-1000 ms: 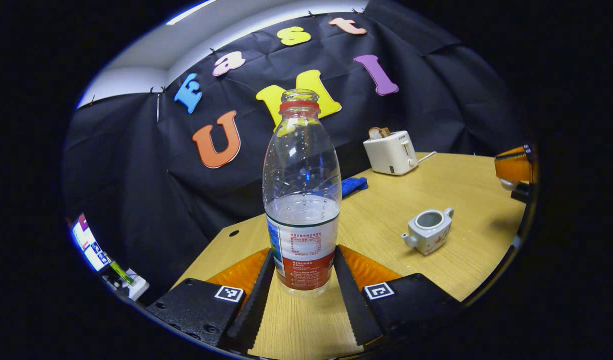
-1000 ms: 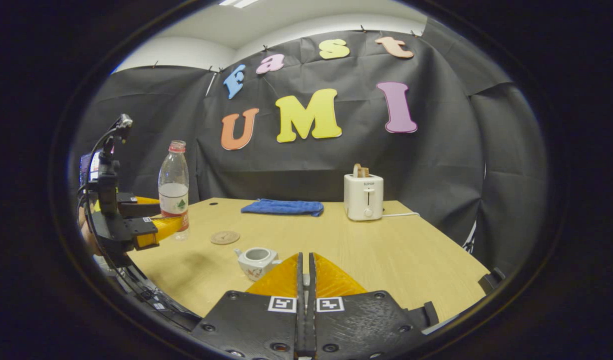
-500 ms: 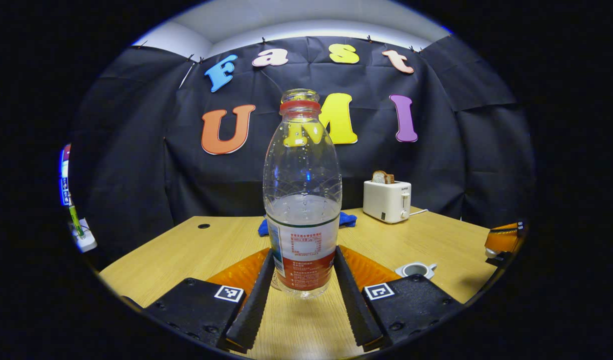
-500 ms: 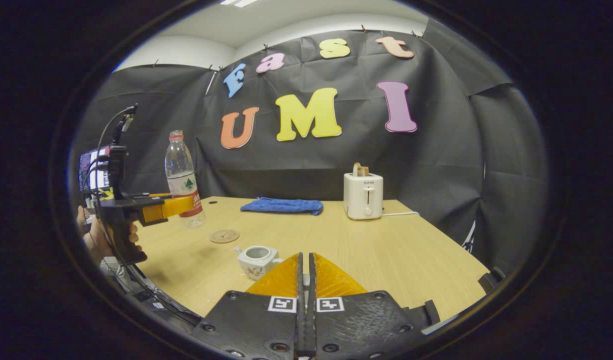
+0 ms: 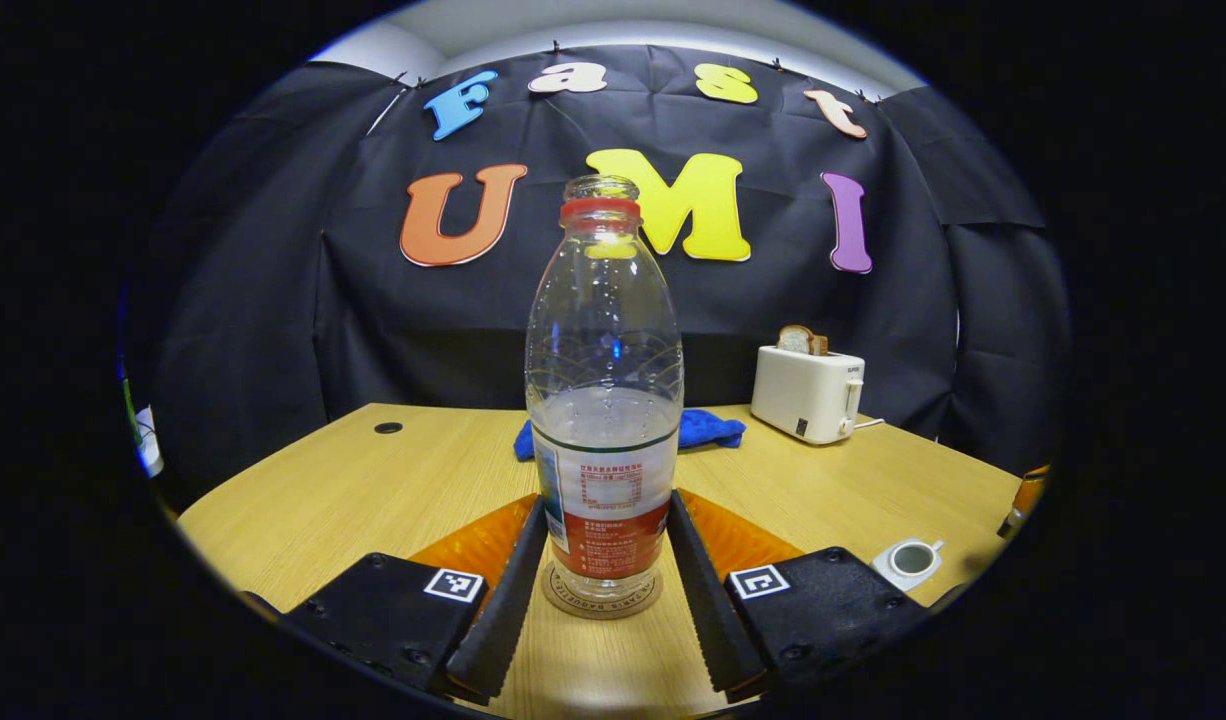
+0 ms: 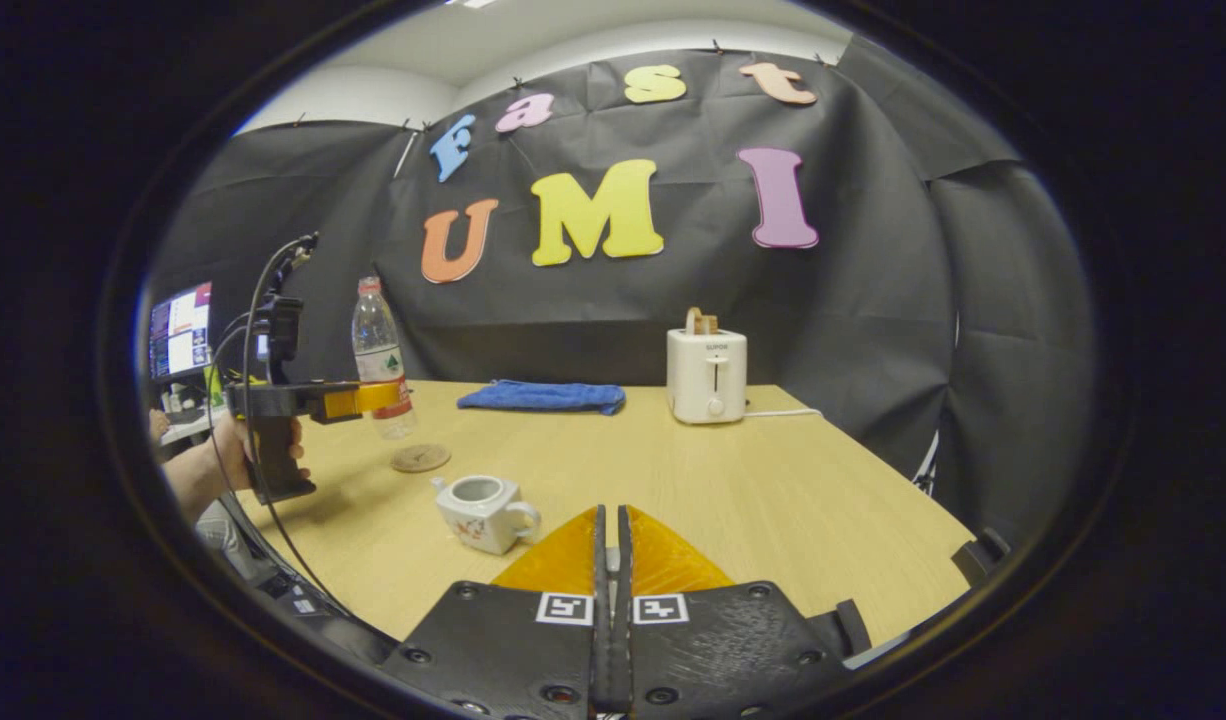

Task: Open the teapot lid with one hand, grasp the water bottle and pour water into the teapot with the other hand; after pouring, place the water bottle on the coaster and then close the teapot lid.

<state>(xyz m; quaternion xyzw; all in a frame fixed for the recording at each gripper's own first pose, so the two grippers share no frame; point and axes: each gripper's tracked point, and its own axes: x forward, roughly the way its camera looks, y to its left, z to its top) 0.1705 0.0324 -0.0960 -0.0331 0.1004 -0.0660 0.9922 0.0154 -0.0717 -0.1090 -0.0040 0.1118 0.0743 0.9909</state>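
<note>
Since a moment ago, the bottle [image 5: 604,400] has been brought over the coaster [image 5: 600,598], gripped upright by the left gripper [image 5: 603,590]. Below right, the teapot [image 5: 909,559] is seen lidless. The right gripper [image 6: 610,590] is clenched; anything pinched cannot be told.

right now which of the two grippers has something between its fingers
The left gripper: its fingers are shut on the water bottle. The right gripper fingers are together, with nothing visible between them.

Open tabletop [image 6: 753,500] around teapot [image 6: 483,512]
</note>
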